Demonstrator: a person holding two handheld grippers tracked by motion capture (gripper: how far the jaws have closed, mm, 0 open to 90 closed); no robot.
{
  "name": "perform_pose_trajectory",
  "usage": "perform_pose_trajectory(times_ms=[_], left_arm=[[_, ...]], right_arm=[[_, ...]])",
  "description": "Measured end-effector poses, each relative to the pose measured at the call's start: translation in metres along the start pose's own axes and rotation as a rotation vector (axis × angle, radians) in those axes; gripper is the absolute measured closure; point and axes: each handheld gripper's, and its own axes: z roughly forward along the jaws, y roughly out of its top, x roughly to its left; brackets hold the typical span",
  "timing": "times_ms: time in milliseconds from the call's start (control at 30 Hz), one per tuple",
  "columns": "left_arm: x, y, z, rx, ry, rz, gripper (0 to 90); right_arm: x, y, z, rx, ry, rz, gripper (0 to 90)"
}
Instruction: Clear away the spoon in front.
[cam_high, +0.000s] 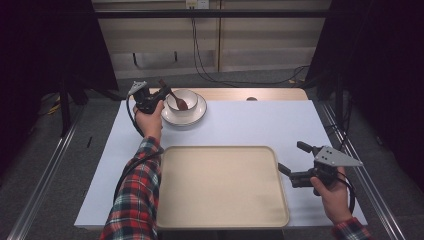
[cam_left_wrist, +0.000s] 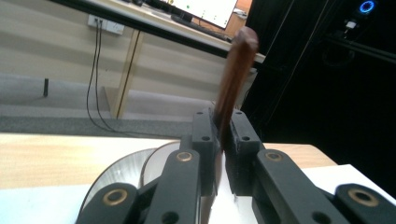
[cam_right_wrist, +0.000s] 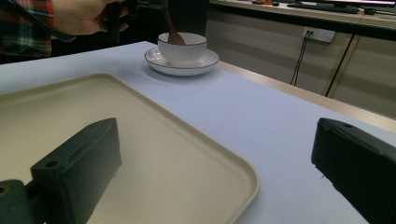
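Note:
A white bowl (cam_high: 183, 101) stands on a white plate (cam_high: 199, 113) at the far left of the table. A brown wooden spoon (cam_high: 177, 100) leans in the bowl. My left gripper (cam_high: 156, 98) is shut on the spoon's handle (cam_left_wrist: 236, 79), just left of the bowl. The bowl (cam_right_wrist: 182, 48), plate (cam_right_wrist: 205, 64) and spoon (cam_right_wrist: 173, 33) also appear far off in the right gripper view. My right gripper (cam_high: 291, 160) stands open at the right edge of a beige tray (cam_high: 222, 185), nothing between its jaws.
The tray (cam_right_wrist: 154, 158) lies empty at the table's near middle on a white mat (cam_high: 260, 122). Wooden table edge runs along the back. Dark curtains and metal rails flank both sides.

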Motion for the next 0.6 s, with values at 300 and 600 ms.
perform_pose_trajectory(times_ms=[300,600], left_arm=[[-0.009,0.021,-0.009,-0.028,-0.031,0.014,83.9],[-0.014,0.032,-0.017,0.005,-0.076,0.011,84.0]], right_arm=[[0.002,0.000,0.000,0.003,0.010,-0.004,1.1],[0.002,0.000,0.000,0.006,0.004,-0.005,1.1]])
